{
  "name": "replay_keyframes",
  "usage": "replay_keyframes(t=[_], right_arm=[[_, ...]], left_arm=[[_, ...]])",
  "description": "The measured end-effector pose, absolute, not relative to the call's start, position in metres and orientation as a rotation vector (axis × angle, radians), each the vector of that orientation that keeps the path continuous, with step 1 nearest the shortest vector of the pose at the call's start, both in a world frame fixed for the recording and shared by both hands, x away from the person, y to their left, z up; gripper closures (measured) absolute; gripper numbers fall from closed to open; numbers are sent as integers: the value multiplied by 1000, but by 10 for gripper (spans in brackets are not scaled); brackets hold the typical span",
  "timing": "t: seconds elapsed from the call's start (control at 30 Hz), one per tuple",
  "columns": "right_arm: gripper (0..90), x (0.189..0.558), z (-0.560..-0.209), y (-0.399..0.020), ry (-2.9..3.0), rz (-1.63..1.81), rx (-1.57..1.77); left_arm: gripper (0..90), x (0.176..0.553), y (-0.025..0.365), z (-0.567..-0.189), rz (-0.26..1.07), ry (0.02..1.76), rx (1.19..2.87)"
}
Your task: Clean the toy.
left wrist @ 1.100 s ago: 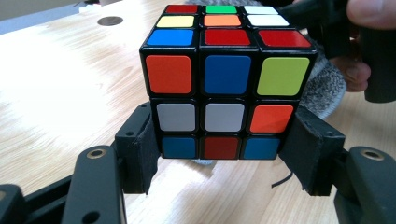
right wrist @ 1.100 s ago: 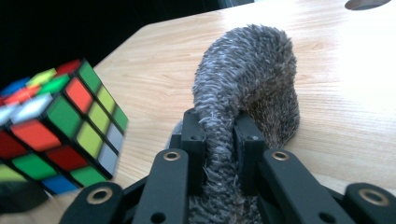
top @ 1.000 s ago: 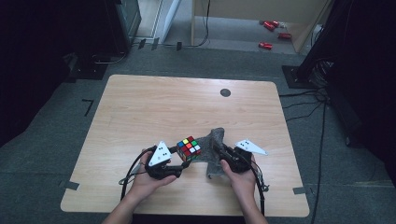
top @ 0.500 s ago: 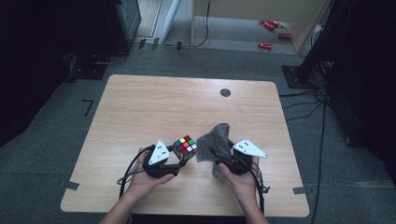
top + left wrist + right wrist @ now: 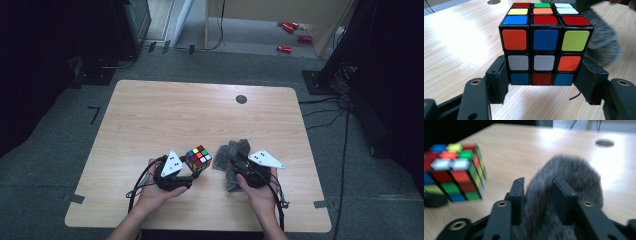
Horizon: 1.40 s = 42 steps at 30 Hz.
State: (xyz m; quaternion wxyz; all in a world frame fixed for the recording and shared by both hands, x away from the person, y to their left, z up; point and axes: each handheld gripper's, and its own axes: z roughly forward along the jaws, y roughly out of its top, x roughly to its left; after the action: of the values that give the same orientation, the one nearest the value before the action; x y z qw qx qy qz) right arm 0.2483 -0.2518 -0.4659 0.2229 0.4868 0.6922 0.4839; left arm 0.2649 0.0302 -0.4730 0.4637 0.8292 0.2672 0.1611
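Grey cloth (image 5: 232, 157) bunched nearer right gripper (image 5: 239, 165), jaws just closing, pinching it; left gripper (image 5: 192, 172) clamps cube (image 5: 199, 158) at cloth's 9 o'clock. Wiping not yet begun.

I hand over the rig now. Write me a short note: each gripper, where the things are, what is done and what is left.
Left gripper: shut on the puzzle cube, held by its bottom layer above the table.
Right gripper: jaws have just been closing, shut on the grey fluffy cloth, right of the cube.
Done: both things gripped.
Left: probably wiping the cube with the cloth; no contact visible yet.
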Motion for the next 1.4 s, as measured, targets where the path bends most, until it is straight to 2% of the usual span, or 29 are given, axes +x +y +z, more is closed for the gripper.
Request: replay_keyframes(t=[0.2, 0.23, 0.37, 0.53, 0.7, 1.07, 1.27, 1.4], right_arm=[[772, 250, -475, -254, 1954, 1310, 1322], [751, 250, -476, -253, 1963, 1301, 1315], [554, 246, -471, -251, 1908, 1305, 1315], [430, 239, -453, -242, 1892, 1461, 1271], [269, 236, -448, -222, 1952, 1528, 1270], [150, 234, -454, -198, 2011, 1528, 1331], [155, 235, -461, -190, 2053, 1476, 1354], [245, 235, -464, -187, 2068, 1455, 1361]], left_arm=[[356, 265, 30, -473, 391, 657, 2039], [356, 265, 30, -473, 391, 657, 2039], [356, 265, 29, -474, 390, 652, 2042], [356, 262, 24, -474, 395, 637, 2054], [356, 257, 14, -475, 417, 605, 2075], [356, 248, 1, -477, 473, 550, 2095], [356, 245, -1, -476, 502, 540, 2083], [355, 244, -1, -476, 511, 540, 2077]])
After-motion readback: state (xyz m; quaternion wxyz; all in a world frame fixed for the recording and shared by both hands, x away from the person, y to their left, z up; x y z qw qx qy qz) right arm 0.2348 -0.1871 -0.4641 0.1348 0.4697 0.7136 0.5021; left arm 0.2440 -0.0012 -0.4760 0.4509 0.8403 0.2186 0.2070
